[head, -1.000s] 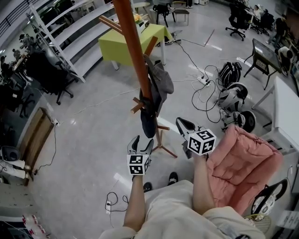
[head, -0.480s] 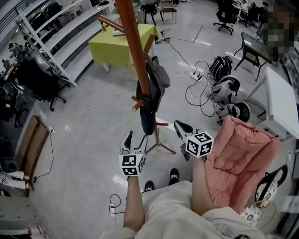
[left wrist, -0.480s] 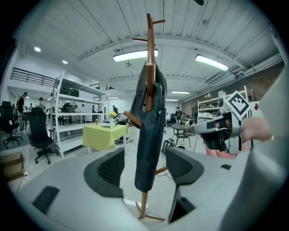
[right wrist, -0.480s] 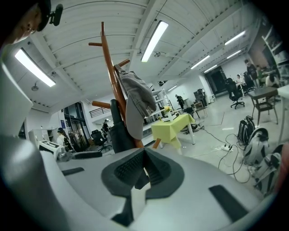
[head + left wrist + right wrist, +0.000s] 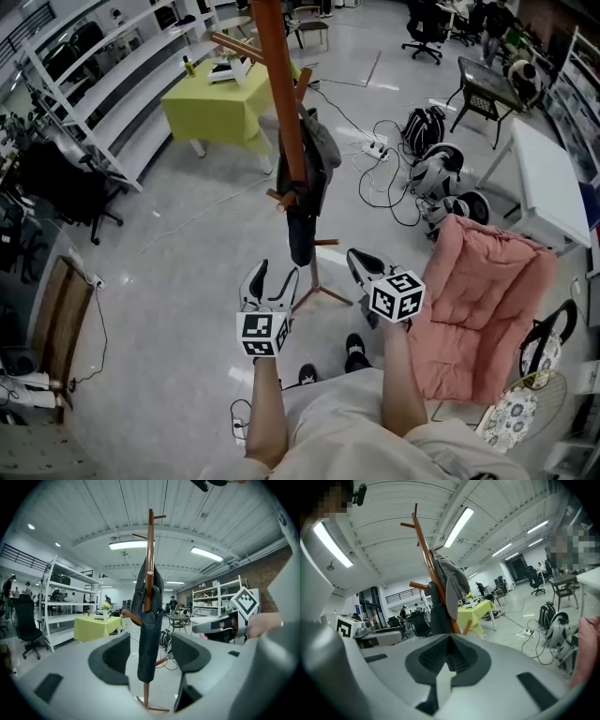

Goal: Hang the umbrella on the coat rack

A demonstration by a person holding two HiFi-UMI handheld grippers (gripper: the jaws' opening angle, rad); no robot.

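Observation:
The wooden coat rack (image 5: 284,103) stands on the floor ahead of me. A dark folded umbrella (image 5: 301,220) hangs from one of its lower pegs, beside a grey garment (image 5: 324,148). My left gripper (image 5: 274,274) is open, short of the umbrella's lower end and apart from it; its jaws have just been closing a little with nothing between them. In the left gripper view the umbrella (image 5: 146,634) hangs beyond the left gripper (image 5: 150,653). My right gripper (image 5: 355,257) is shut and empty, to the right of the rack's feet. Its jaws meet in the right gripper view (image 5: 449,641).
A pink padded chair (image 5: 483,319) is close on my right. A green-covered table (image 5: 220,105) and white shelving (image 5: 112,84) stand behind the rack. Cables, backpacks (image 5: 424,127) and helmets lie on the floor to the right, next to a white table (image 5: 548,183).
My left gripper has drawn back from the umbrella's lower end, left and nearer to me, leaving the umbrella hanging. The right gripper has shifted slightly left.

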